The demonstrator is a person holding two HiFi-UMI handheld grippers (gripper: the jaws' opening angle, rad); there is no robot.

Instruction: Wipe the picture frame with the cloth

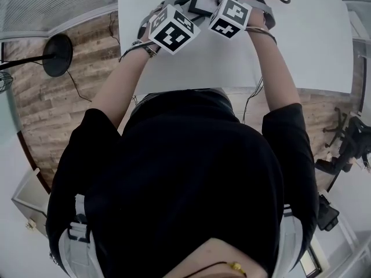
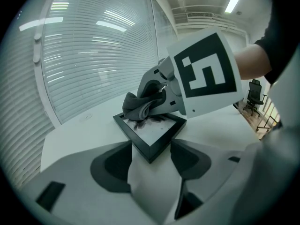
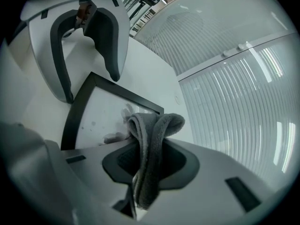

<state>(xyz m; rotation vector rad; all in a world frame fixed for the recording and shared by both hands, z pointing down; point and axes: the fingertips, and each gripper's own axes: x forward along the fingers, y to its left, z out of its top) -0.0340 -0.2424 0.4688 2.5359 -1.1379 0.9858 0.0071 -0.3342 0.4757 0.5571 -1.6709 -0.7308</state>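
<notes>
1. The picture frame (image 2: pixel 149 136) lay flat on the white bench (image 2: pixel 79 135) with one corner pointing at the left tool (image 2: pixel 151 146). That tool's jaws stood wide and pressed on the corner's two edges, pinning it.
2. The right tool (image 3: pixel 149 156) was clamped narrow on a folded grey cloth (image 3: pixel 152 125), whose fold stuck out past the jaws.
3. The cloth sat at the frame's far corner, opposite the pinned one, and appeared to touch the glass there. The rest of the glass lay between the cloth and the left tool, so the next stroke probably runs along the frame's diagonal toward the pinned corner.
4. The right tool was nearer the glass to be wiped; the left seemed to serve only as an anchor.
5. The left gripper view showed dark marks on the picture beside the cloth. The right gripper view showed the left tool straddling its corner. In the head view, both tools' marker cubes hid most of the frame.
</notes>
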